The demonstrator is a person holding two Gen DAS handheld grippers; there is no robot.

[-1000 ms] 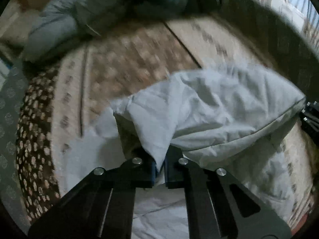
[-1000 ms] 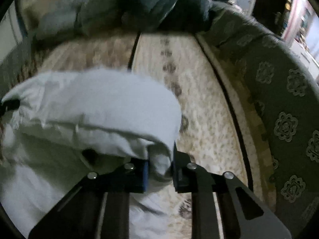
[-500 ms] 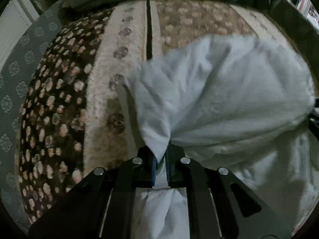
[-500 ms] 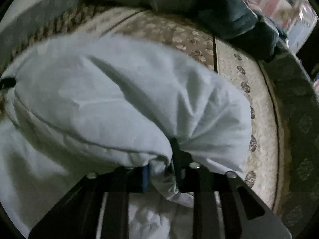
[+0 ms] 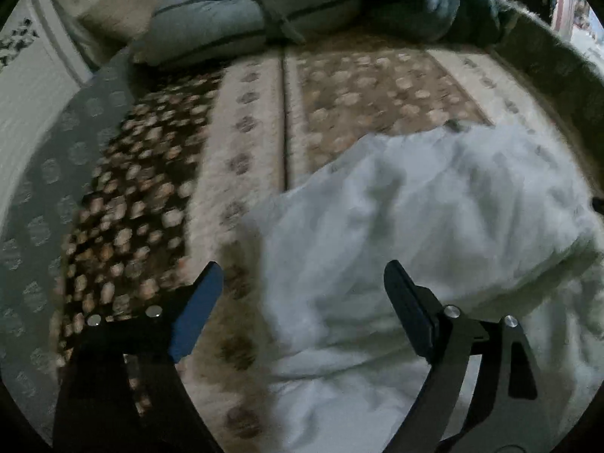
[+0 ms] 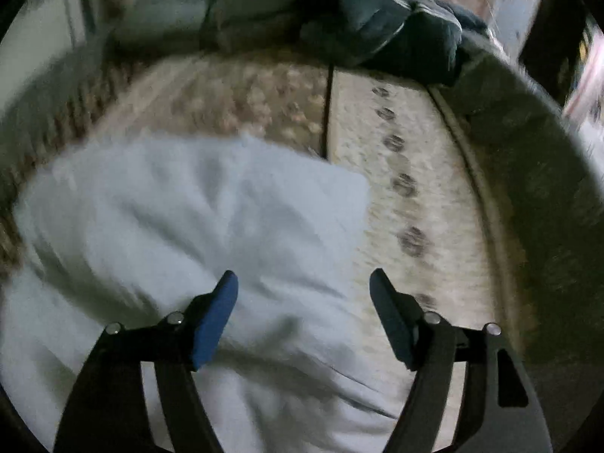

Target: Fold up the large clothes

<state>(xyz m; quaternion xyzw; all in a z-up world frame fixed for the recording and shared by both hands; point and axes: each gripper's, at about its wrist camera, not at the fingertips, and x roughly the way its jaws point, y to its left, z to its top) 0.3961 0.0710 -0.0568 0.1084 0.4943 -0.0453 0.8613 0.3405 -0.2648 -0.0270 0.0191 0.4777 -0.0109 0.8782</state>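
**White garment let go on the patterned bed, both claws spreading**

The white garment lies in a rumpled heap on the bed cover. In the left wrist view it fills the space ahead of the left claw and to its right, its upper layer doubled over the layer beneath; its near-left edge runs up between the two fingers, closer to the right one. The jaws of the left claw are opening and stand wide apart; cloth lies below the gap between them, but neither pad presses on it. The blue pad of the left finger hangs over the brown dotted part of the cover, clear of the cloth.

In the right wrist view the same garment spreads ahead of the right claw and to its left, with its folded corner ending ahead of the gap. This claw's jaws are opening too, with fabric under them and nothing pinched. Its right finger sits over the pale strip of cover with a row of dark flower marks.

Further ahead of both claws, at the far end of the bed, lie grey-blue bedding rolls and a dark quilt. A green patterned border curves off to the right of the right claw.
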